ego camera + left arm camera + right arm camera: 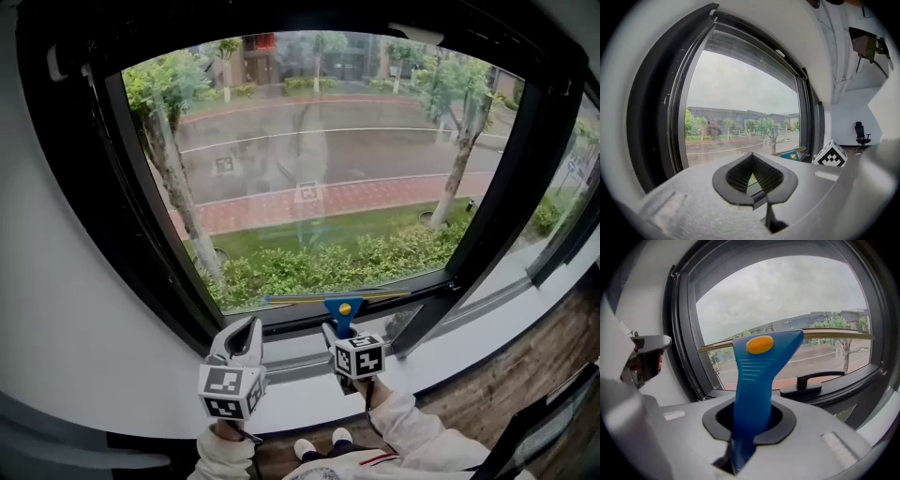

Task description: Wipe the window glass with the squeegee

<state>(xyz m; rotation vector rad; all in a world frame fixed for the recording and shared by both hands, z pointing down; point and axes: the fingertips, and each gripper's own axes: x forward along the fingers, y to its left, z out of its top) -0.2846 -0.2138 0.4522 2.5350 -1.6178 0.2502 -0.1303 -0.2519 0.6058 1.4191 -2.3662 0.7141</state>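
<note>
Now your right gripper [339,336] is closed firmly on the blue handle of the squeegee [341,304]. In the right gripper view the handle stands upright between the two jaws, with its yellow button above them and the long blade across the top. Your left gripper [242,343] holds nothing. Its jaws are brought together, with only a small hollow between the pads, and it hangs just beside the right one, below the window and apart from the tool.

The blade lies nearly level along the lowest part of the window glass [375,150], just above the lower frame [298,324]. I cannot tell from these views whether the rubber edge touches the pane or stands a little off it. Because the blade is at the bottom edge, I judge that you are at the low end of a pass, with most of the pane above it still to be covered.

For the next move, I think you must raise the squeegee to the top of the glass and lay the rubber edge flat against it. Then draw it down with even pressure, so that no strip is missed. Keep the handle tight in the jaws, because it can turn when the blade drags. Take care also of the black window handle [812,382] low on the right side.
</note>
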